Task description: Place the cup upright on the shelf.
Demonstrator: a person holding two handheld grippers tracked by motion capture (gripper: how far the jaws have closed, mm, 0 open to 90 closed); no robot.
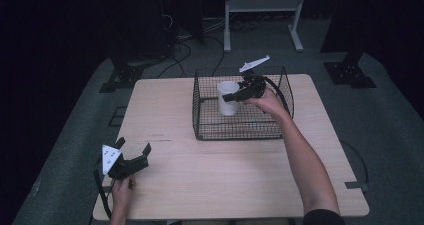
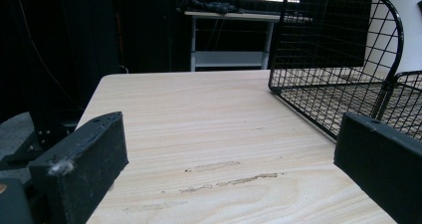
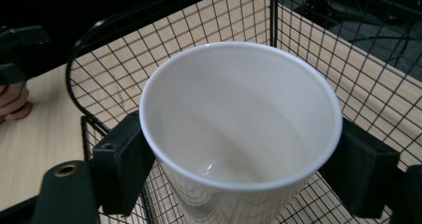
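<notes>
Here the right gripper [image 1: 231, 97] pinches a white cup [image 1: 228, 98] (upright) inside the wire basket [image 1: 200, 120]; the left gripper [image 1: 133, 147], jaws spread, holds nothing near the table [image 1: 225, 175] edge

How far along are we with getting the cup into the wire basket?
Done: the right gripper is shut on the white cup, which is upright and inside the black wire basket.
In hand: setting the cup onto the basket floor; I cannot tell whether it touches yet.
Left: release the cup and withdraw. The left gripper sits open and empty over the table.
</notes>
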